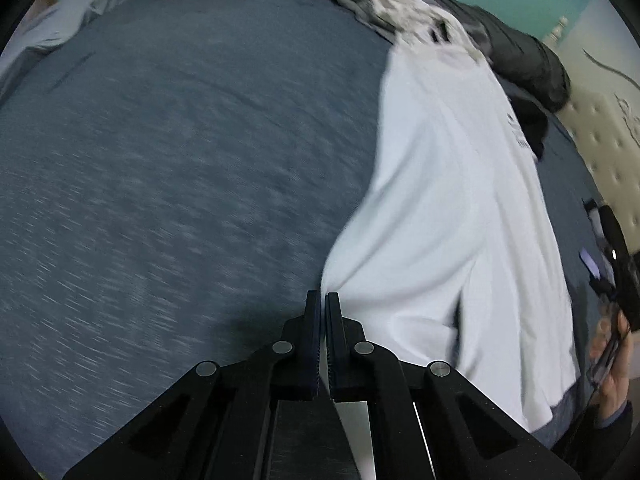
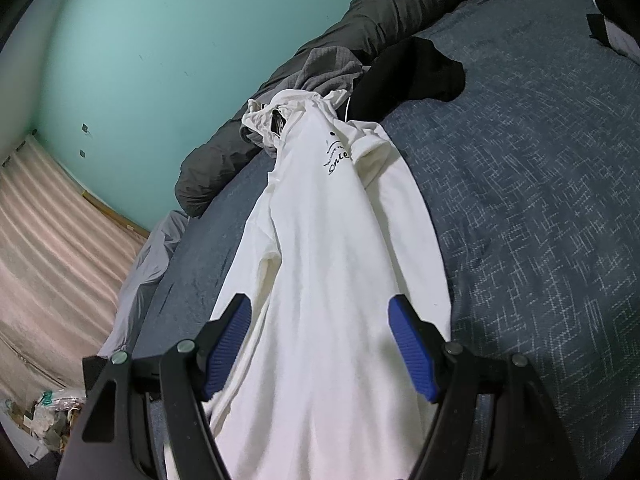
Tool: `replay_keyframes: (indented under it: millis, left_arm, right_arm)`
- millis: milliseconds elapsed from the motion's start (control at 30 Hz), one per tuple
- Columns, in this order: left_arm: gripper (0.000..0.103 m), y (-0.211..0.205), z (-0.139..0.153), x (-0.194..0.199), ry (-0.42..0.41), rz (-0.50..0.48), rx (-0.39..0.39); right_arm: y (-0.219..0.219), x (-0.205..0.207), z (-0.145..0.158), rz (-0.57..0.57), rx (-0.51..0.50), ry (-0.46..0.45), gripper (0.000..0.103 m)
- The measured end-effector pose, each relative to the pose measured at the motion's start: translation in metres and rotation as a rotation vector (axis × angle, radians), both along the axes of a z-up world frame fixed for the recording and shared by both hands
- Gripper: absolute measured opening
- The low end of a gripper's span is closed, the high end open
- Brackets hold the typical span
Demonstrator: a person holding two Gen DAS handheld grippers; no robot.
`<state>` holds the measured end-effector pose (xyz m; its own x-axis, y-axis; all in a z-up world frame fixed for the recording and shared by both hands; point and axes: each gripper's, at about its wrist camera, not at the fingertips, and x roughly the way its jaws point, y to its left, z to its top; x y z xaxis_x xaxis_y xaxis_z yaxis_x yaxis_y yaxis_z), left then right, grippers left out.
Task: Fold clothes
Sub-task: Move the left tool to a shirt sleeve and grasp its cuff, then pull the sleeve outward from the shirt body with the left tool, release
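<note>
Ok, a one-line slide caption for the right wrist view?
Open right gripper poised over a white shirt stretched lengthwise on the blue-grey bedspread, dark clothes heaped beyond.

Shirt point(image 2: 320, 248): lies lengthwise on the bed point(image 2: 520, 200), its far end against a heap of clothes point(image 2: 332, 68). Rolled duvet point(image 2: 224, 168): behind the heap, along the bed's far edge beside the wall point(image 2: 160, 40). Left hand-held gripper point(image 1: 323, 300): at the shirt's near edge. Right hand-held gripper point(image 2: 320, 312): above the shirt's near part.
</note>
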<state>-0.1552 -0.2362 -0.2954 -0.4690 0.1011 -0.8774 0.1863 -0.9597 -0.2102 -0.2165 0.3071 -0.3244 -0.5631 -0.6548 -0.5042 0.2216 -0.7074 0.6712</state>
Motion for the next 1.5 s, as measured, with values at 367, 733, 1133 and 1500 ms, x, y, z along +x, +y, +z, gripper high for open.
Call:
replay_keyframes:
  millis: [367,733,1133,1500]
  left_arm:
    - [0.002,-0.104,0.042,-0.03,0.032,0.164,-0.167]
    - [0.005,-0.168,0.06,-0.069,0.013,0.321,-0.291]
    - [0.015,-0.117,0.053,-0.047,0.045,0.244,-0.177]
    - [0.025,0.023,0.025,0.002,0.124,0.053,0.034]
  right_arm:
    - [-0.005,-0.003,-0.006,0.004,0.027,-0.01,0.072]
    - [-0.013,-0.007,-0.011,0.026,0.066,-0.014,0.072]
    - [-0.002,-0.012,-0.009,0.004,0.05,-0.022,0.072]
    - [0.05,0.002,-0.027,-0.101,0.06,-0.171,0.072]
